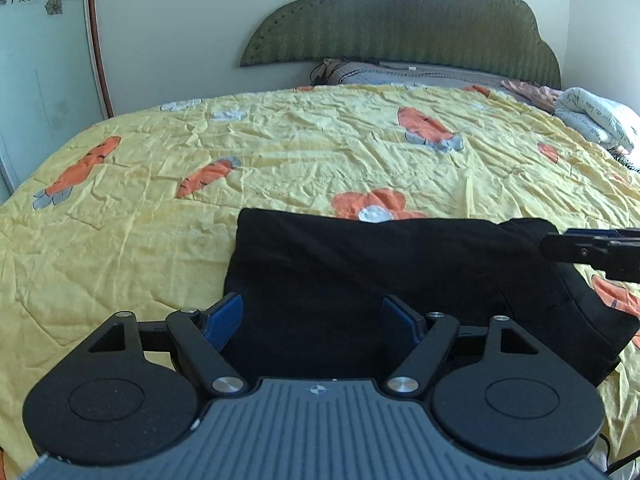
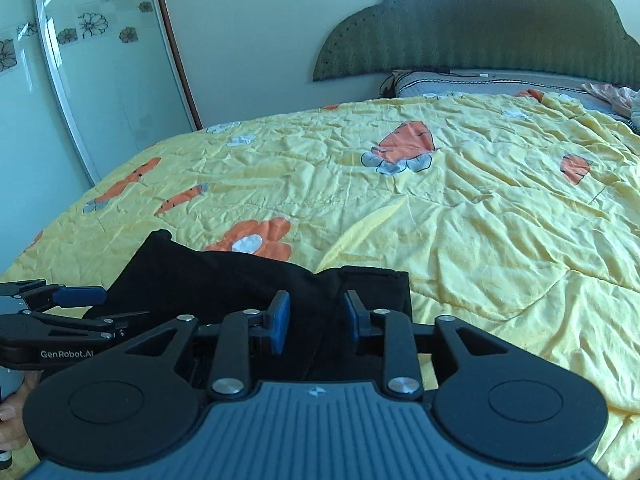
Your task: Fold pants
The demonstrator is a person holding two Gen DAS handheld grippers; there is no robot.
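The black pants (image 1: 360, 264) lie folded into a rough rectangle on the yellow quilt (image 1: 200, 208), near its front edge. My left gripper (image 1: 312, 320) hovers over the pants' near left part, open, its blue pads wide apart with nothing pinched. The right gripper (image 1: 580, 246) reaches in from the right edge by the pants' far right corner. In the right wrist view the pants (image 2: 200, 280) run off to the left. There my right gripper (image 2: 316, 320) stands open over their right end, black cloth showing in the gap. The left gripper (image 2: 80, 304) shows at the left edge.
The quilt, printed with carrots and flowers, covers a wide bed. A green headboard (image 1: 400, 20) and grey pillow (image 1: 420, 74) stand at the back. A rolled white blanket (image 1: 596, 120) lies far right, and a wardrobe door (image 2: 80, 80) stands left. A hand (image 2: 12, 412) shows bottom left.
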